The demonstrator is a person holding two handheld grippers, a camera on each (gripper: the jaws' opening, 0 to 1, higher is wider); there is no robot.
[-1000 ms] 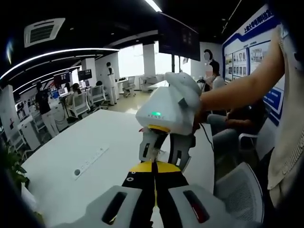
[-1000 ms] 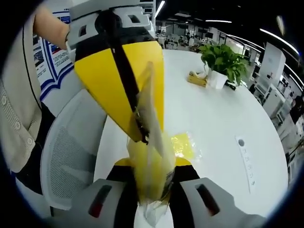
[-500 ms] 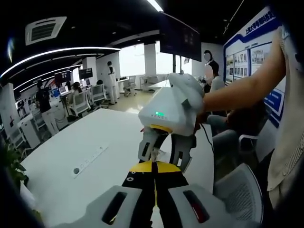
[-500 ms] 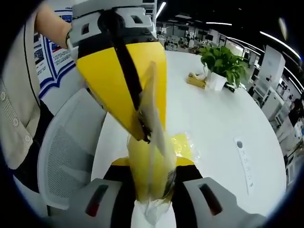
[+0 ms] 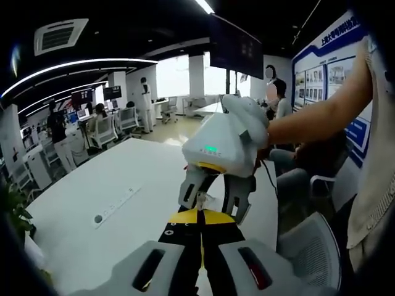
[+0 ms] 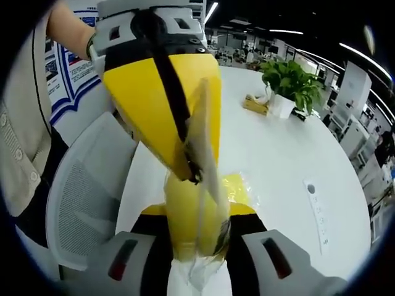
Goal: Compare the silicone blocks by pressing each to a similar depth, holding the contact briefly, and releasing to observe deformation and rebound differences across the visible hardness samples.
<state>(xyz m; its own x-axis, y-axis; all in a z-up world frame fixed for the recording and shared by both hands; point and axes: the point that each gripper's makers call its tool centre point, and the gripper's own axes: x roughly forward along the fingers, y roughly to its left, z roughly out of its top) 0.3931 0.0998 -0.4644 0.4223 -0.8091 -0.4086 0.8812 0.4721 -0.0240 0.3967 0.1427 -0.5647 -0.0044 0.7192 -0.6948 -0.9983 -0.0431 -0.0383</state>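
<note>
Okay, you hold the two grippers nose to nose above the desk [image 6: 290, 154], each pointing at the other. In the right gripper view, your right gripper [image 6: 196, 203] pinches a yellow silicone block [image 6: 185, 216] wrapped in a clear plastic bag [image 6: 207, 148], jaws pressed against it from both sides. The bag's loose top stands up ahead of the jaws. Your left gripper [image 6: 192, 174] comes in from above there, yellow jaws pressed together, tips right at the bag's edge; looks like they nip the plastic, but I can't tell for sure.

In the left gripper view, that gripper's own jaws rise shut from the bottom, and the other unit's fingers [image 5: 188, 194] straddle something small and pale just ahead of them.

My read: you keep the block lifted off the desk so one gripper steadies it while the other tugs the bag open. So no pressing yet, this is still unwrapping.

A second yellow sample [image 6: 237, 188] in its bag lies on the desk just beyond the right gripper. Further off sit a potted plant [image 6: 290, 80] and a power strip [image 6: 318, 206].

Risk: thin plastic may slip or tear.
</note>
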